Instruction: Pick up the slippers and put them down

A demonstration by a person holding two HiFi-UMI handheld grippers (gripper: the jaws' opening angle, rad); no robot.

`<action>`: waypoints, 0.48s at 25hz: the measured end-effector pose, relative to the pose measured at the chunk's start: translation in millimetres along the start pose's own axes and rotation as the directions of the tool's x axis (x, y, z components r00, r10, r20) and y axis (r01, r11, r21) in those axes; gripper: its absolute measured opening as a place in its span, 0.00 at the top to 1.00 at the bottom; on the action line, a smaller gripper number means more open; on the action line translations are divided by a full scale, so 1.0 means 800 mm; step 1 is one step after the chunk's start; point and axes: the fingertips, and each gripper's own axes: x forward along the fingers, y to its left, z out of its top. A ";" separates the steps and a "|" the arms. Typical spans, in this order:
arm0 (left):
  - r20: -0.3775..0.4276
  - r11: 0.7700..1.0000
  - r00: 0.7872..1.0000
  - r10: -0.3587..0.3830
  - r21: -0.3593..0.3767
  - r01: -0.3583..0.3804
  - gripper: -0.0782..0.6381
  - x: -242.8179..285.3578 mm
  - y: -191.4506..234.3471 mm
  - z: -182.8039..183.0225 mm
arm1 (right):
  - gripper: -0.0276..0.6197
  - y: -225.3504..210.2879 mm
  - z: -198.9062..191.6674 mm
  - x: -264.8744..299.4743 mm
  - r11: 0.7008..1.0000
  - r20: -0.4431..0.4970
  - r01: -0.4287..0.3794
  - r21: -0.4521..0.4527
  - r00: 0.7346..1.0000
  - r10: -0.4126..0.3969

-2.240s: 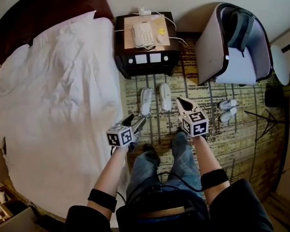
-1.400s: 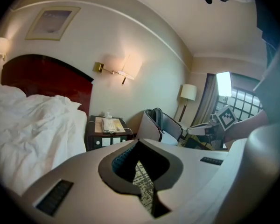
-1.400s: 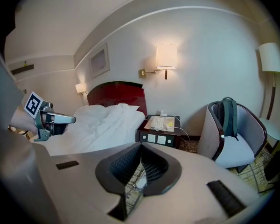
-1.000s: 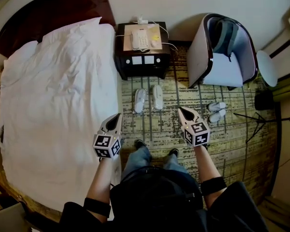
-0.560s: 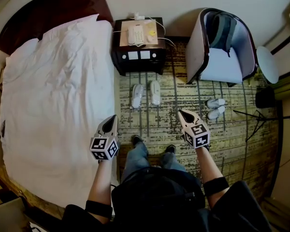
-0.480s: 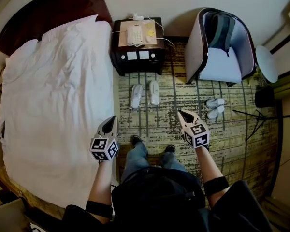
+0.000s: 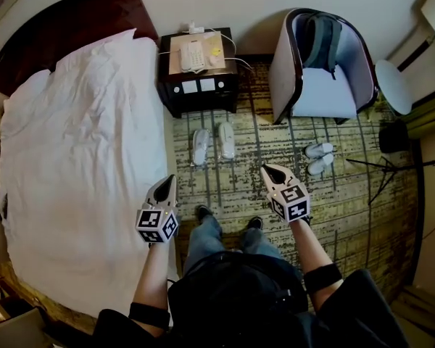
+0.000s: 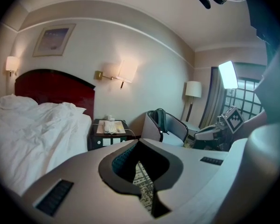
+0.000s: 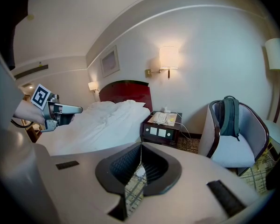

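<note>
On the patterned olive carpet [image 7: 261, 133] before the dark wooden nightstand [image 7: 197, 93], the pair of flat white slippers [image 7: 201, 146] lies side by side, touched by nothing. The left claw [image 7: 168, 180] and the right claw [image 7: 267, 170] are both pressed together and empty, held out over the carpet well apart from that pair. About two seconds ago the claws were low and just beside these slippers; since then the person has straightened and drawn back. This suggests that this pair has been put down. A second pair of white slippers [image 7: 318, 150] lies near the grey tub armchair [image 7: 320, 96], possibly the next pick.
</note>
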 end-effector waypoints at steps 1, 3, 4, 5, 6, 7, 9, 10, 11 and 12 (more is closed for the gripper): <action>0.002 1.000 1.000 -0.006 0.004 0.006 0.89 0.001 -0.001 0.000 | 0.95 0.001 -0.001 0.001 1.000 0.000 0.001 0.002 1.000 -0.001; 0.003 1.000 1.000 -0.015 0.013 0.015 0.89 0.005 0.001 -0.002 | 0.95 0.003 -0.003 0.004 1.000 -0.002 0.003 0.008 1.000 -0.003; 0.001 1.000 1.000 -0.018 0.016 0.018 0.89 0.006 0.002 -0.003 | 0.95 0.005 -0.004 0.007 1.000 -0.002 0.003 0.011 1.000 -0.003; 0.001 1.000 1.000 -0.021 0.019 0.021 0.89 0.008 0.004 -0.004 | 0.95 0.006 -0.004 0.010 1.000 -0.003 0.004 0.014 1.000 -0.004; 0.004 0.999 1.000 -0.025 0.022 0.025 0.89 0.009 0.007 -0.006 | 0.95 0.009 -0.004 0.013 1.000 -0.004 0.004 0.017 1.000 -0.004; 0.004 0.999 1.000 -0.030 0.024 0.030 0.89 0.011 0.010 -0.008 | 0.95 0.011 -0.003 0.016 1.000 -0.004 0.005 0.020 1.000 -0.005; -0.014 0.999 0.999 -0.039 0.028 0.039 0.89 0.012 0.013 -0.005 | 0.95 0.015 -0.001 0.024 1.000 -0.002 0.008 0.028 1.000 -0.008; -0.024 0.999 0.999 -0.044 0.032 0.044 0.89 0.013 0.014 -0.003 | 0.95 0.016 0.000 0.028 0.999 0.000 0.010 0.033 1.000 -0.010; -0.029 0.998 0.998 -0.049 0.037 0.050 0.89 0.015 0.017 -0.002 | 0.95 0.018 0.001 0.033 0.999 0.002 0.014 0.039 1.000 -0.014; -0.032 0.997 0.998 -0.055 0.044 0.057 0.89 0.018 0.020 0.000 | 0.94 0.019 0.002 0.039 0.999 0.003 0.019 0.044 1.000 -0.019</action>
